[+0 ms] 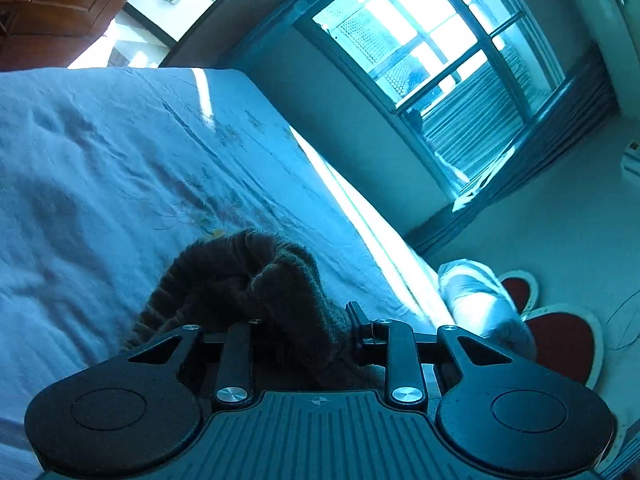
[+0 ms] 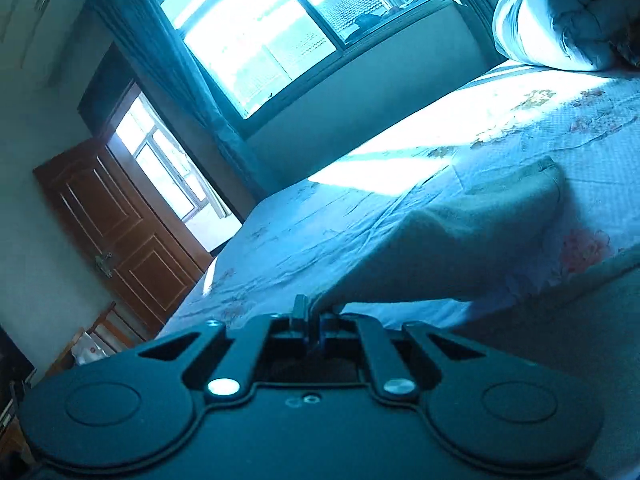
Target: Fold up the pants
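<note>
The left gripper (image 1: 308, 332) has its fingers closed on a thick bunch of the pants (image 1: 256, 280), a dark ribbed knit that mounds up just ahead of the fingers and spills back between them toward the camera. The right gripper (image 2: 314, 322) has its fingers drawn narrow, pinching a thin edge of the same garment, which from there stretches forward and to the right of the fingers as a taut sheet, its far end lying on the bed (image 2: 328, 224). Beyond the cloth, well ahead of the right fingers, a rolled quilt (image 2: 568, 16) sits at the bed's far end, and a window (image 2: 256, 36) floods the sheet with glare. The step in hand looks like carrying a held edge over to make a fold, with both grips already taken. To do it well, the two grippers should travel together at an even height so the span between them stays flat, not twisted. The left hold is bulky, so it likely gathers more than one layer; keeping tension gentle would stop the knit from stretching or slipping out of the thinner right pinch. Lowering the cloth onto the bed before the fingers let go, and lining the carried edge up with the part already lying there, should give a clean crease.
</note>
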Motion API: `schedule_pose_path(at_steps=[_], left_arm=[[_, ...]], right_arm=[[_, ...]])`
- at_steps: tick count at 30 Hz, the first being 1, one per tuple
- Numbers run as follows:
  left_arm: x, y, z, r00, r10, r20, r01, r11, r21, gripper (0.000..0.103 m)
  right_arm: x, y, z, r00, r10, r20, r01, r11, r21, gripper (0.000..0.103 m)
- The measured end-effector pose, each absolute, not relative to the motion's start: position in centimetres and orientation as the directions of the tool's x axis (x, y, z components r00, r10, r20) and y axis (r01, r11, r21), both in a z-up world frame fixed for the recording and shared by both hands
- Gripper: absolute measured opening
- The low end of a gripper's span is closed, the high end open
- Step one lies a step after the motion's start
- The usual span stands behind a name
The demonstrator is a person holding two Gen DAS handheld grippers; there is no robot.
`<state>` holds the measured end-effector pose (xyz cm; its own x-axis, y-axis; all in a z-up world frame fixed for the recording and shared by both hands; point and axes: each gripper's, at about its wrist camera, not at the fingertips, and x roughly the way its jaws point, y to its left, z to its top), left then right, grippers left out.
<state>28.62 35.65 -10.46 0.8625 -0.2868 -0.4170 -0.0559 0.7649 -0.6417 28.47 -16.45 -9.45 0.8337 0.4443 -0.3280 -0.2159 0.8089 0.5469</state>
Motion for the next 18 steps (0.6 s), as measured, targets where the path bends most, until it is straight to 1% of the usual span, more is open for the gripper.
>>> schedule_pose_path(at_steps=[1,2,3,4,5,6,9,14,16,18], left_arm=[[28.8,35.8,-11.6,0.830,-0.262,-0.493,-0.100,0.799,-0.592,0.029],[29.2,36.0,-13.6,0.770,-0.258,-0.584,-0.151,0.815,-0.560,0.029],[29.2,35.9,-15.5,0.725,-0.253,-0.641,-0.186,0.824,-0.536,0.029],[28.8,35.8,-16.2,0.735,-0.252,-0.629,-0.180,0.822,-0.541,0.029],[28.2,35.8,-16.2,0.756,-0.248,-0.606,-0.183,0.809,-0.559,0.029],[28.1,35.9,-16.2,0.763,-0.245,-0.598,-0.195,0.795,-0.574,0.029],[28.4,35.3,-16.1,0.762,-0.224,-0.608,-0.201,0.811,-0.550,0.029],[29.0,35.4,-15.8,0.756,-0.223,-0.615,-0.198,0.818,-0.540,0.029],[28.3,35.1,-14.4,0.789,-0.234,-0.568,-0.145,0.828,-0.542,0.029],[27.7,34.9,-13.2,0.824,-0.260,-0.503,-0.073,0.832,-0.549,0.029]], right_arm=[[28.0,-15.8,-11.3,0.802,0.454,-0.388,-0.213,0.824,0.524,0.000],[28.1,-15.2,-13.7,0.757,0.448,-0.476,-0.180,0.843,0.508,0.000],[28.5,-14.6,-16.2,0.697,0.422,-0.580,-0.116,0.864,0.489,0.000],[28.3,-14.6,-17.8,0.685,0.424,-0.592,-0.083,0.853,0.515,0.000],[27.8,-14.8,-18.1,0.710,0.429,-0.558,-0.079,0.836,0.542,0.000],[27.7,-14.8,-18.2,0.716,0.427,-0.553,-0.066,0.830,0.554,0.000],[27.9,-14.3,-17.7,0.716,0.411,-0.564,-0.053,0.838,0.543,0.000],[28.3,-14.3,-16.9,0.708,0.415,-0.571,-0.054,0.838,0.543,0.000],[27.6,-14.5,-16.0,0.741,0.413,-0.530,-0.076,0.835,0.544,0.000],[27.1,-14.5,-14.9,0.770,0.399,-0.497,-0.101,0.846,0.524,0.000]])
